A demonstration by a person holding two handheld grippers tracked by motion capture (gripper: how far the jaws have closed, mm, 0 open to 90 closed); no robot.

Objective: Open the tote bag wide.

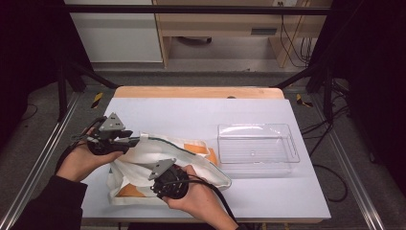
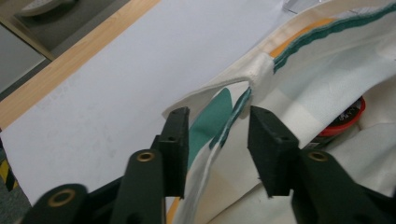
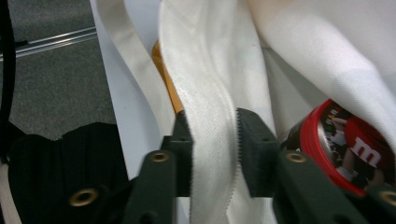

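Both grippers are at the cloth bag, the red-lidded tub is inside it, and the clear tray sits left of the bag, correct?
One slip: in the high view the clear tray sits right of the cloth bag, not left. The rest holds.

Two claws at cloth bag (image 1: pixel 191 155)

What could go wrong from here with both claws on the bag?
1. The left claw brackets the tote bag's green-trimmed rim with its jaws apart; the thin edge could slip out.
2. The right claw grips a white strap; pulling may just drag the bag.
3. The red-lidded candy tub inside could roll out, missing the clear tray.
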